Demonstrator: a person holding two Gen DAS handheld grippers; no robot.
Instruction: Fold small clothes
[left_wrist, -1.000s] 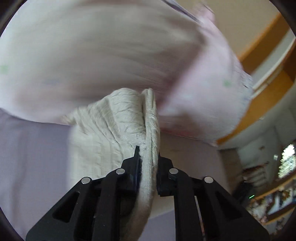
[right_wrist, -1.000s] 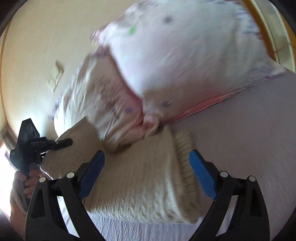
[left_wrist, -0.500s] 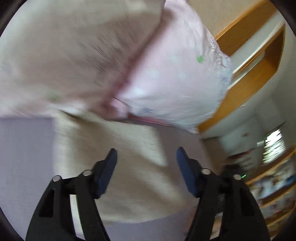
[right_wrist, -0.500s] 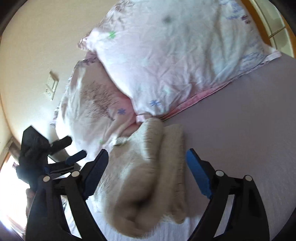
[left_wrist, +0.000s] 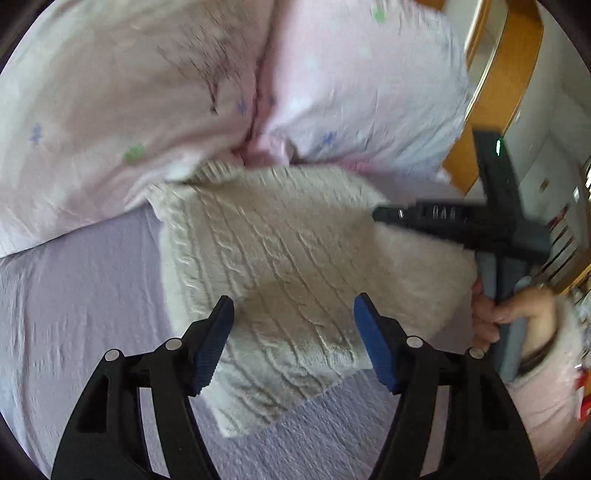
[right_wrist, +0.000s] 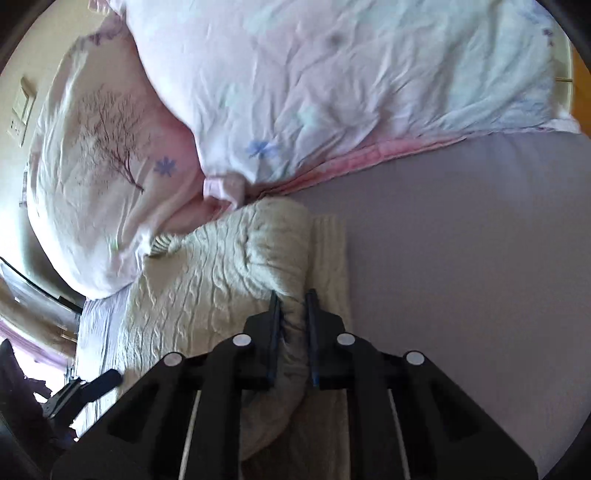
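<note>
A folded cream cable-knit sweater (left_wrist: 280, 280) lies on the lilac bed sheet (left_wrist: 74, 314), its far end touching the pillows. My left gripper (left_wrist: 293, 321) is open and empty, its blue pads held just above the sweater's near edge. My right gripper (right_wrist: 292, 306) is shut on a thick fold of the sweater (right_wrist: 229, 266) at its right side. In the left wrist view the right gripper (left_wrist: 384, 214) shows at the sweater's right edge, held by a hand. The left gripper's tips (right_wrist: 107, 378) show at the lower left of the right wrist view.
Two pink patterned pillows (left_wrist: 147, 92) (right_wrist: 332, 81) lie against the headboard behind the sweater. A wooden bed frame (left_wrist: 517, 62) runs along the right. The sheet (right_wrist: 461, 258) stretches right of the sweater. A wall switch (right_wrist: 20, 107) sits at far left.
My left gripper let go of the sweater, opened and drew back. My right gripper, open over the sweater before, has shut on a fold at its right side.
</note>
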